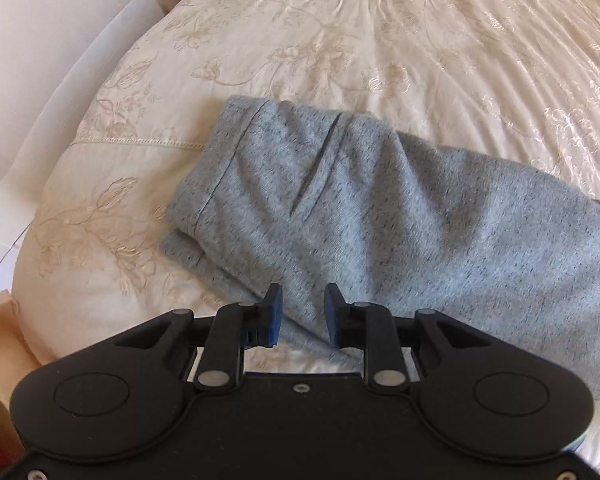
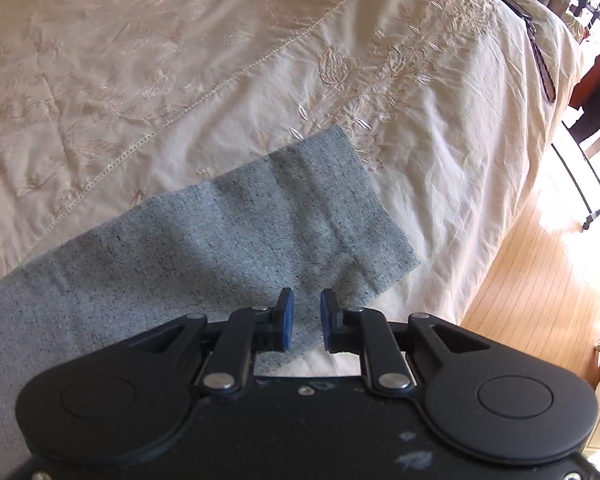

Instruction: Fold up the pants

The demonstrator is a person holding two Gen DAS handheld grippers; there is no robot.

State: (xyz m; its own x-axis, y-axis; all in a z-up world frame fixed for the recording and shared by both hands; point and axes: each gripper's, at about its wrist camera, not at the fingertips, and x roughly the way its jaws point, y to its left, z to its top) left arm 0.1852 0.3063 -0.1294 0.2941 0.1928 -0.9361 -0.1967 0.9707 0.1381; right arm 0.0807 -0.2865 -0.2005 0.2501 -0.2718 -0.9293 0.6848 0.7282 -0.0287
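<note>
Left gripper point(image 1: 301, 314): black linkage arms, blue pads point(image 1: 274, 315) held apart with nothing between them, poised over the near edge of the cloth.
Right gripper point(image 2: 307, 320): same build, blue pads point(image 2: 287, 320) apart and holding nothing, above the near edge close to the leg end.
Pants point(image 1: 380, 216): soft heathered grey knit with dark flecks, lying on the bed directly ahead of both grippers; folded lengthwise into a long band.
Waist end: ahead and left of the left gripper, with a stitched seam, a slanted pocket slit and a layer peeking out beneath the corner.
Leg end point(image 2: 356, 216): ahead of the right gripper, a straight cut hem with square corners, lying flat with faint creases.
Bedspread point(image 1: 340, 40): cream, slightly glossy fabric with embroidered flowers and an openwork stitched line; rippled beyond the pants, broad open cover on the far side.
Bed edge point(image 2: 512, 184): to the right of the right gripper, the cover drops to a pale wooden floor point(image 2: 540, 280).
</note>
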